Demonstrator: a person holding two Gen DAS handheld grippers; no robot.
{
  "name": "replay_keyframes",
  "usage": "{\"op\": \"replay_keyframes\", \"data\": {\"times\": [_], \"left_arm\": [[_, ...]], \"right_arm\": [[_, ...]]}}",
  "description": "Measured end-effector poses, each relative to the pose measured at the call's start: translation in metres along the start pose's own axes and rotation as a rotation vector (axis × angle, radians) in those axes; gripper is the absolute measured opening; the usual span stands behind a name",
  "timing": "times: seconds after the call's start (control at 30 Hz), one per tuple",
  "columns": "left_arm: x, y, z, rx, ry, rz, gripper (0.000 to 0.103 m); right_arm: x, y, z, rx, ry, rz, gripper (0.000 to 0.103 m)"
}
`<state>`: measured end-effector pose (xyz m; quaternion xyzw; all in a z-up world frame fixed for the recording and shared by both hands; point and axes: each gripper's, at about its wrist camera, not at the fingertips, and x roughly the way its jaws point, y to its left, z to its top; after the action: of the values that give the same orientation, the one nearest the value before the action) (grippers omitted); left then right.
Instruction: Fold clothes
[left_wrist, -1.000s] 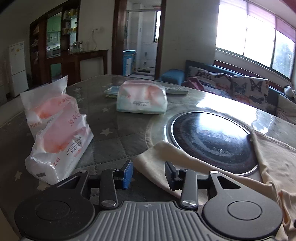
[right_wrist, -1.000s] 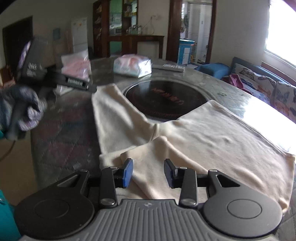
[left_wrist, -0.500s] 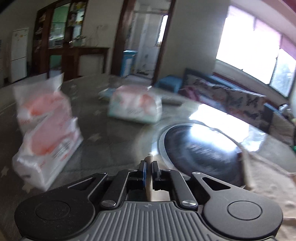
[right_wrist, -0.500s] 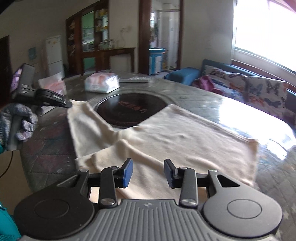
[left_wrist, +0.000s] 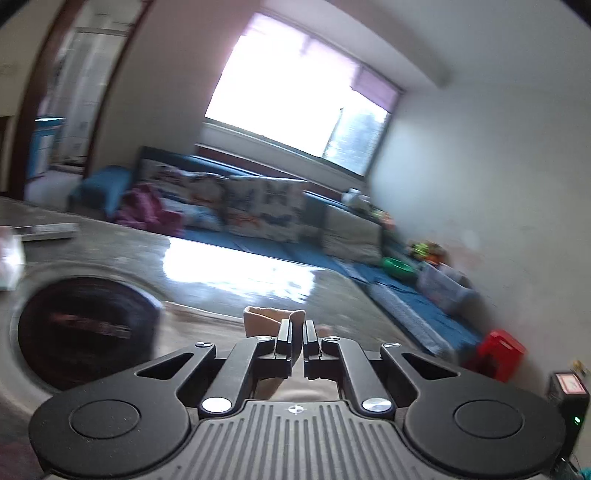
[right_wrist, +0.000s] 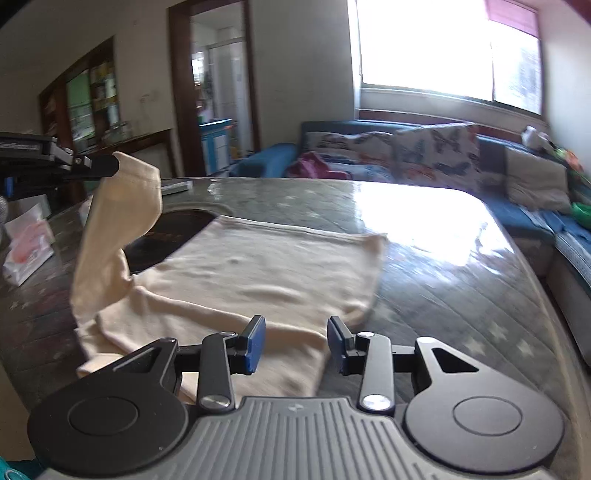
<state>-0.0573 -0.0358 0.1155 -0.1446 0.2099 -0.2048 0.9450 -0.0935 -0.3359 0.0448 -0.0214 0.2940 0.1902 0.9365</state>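
Note:
A cream garment (right_wrist: 258, 269) lies spread on the dark table (right_wrist: 443, 266). My left gripper (left_wrist: 297, 332) is shut on one end of it (left_wrist: 269, 319) and holds that end up in the air. In the right wrist view the left gripper (right_wrist: 110, 164) shows at the upper left, with the lifted strip of garment hanging down from it. My right gripper (right_wrist: 295, 341) is open and empty, low over the garment's near edge.
A round black glass inset (left_wrist: 81, 328) sits in the table under the garment's far side. Tissue packs (right_wrist: 27, 240) lie at the table's left and a remote (right_wrist: 175, 186) at the back. A sofa with cushions (right_wrist: 424, 155) runs along the window wall.
My left gripper closed on the garment's end, lifted it off the table and swung to the right. My right gripper stayed open and shifted right along the near edge.

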Motion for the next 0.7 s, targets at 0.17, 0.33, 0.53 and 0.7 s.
{"op": "replay_keyframes", "data": {"times": [0.17, 0.33, 0.53, 0.7], "left_arm": [[0.027, -0.029, -0.034, 0.056, 0.097, -0.133, 0.006], [0.040, -0.041, -0.070, 0.131, 0.218, -0.175, 0.015], [0.025, -0.020, -0.073, 0.192, 0.201, -0.099, 0.020], [0.026, 0.027, -0.066, 0.172, 0.221, 0.055, 0.020]], "right_arm": [[-0.006, -0.014, -0.013, 0.042, 0.014, -0.034, 0.037], [-0.005, -0.019, -0.017, 0.060, 0.019, -0.042, 0.037], [-0.001, -0.011, -0.011, 0.054, 0.014, -0.016, 0.037], [0.014, 0.004, -0.009, 0.038, 0.041, 0.048, 0.036]]}}
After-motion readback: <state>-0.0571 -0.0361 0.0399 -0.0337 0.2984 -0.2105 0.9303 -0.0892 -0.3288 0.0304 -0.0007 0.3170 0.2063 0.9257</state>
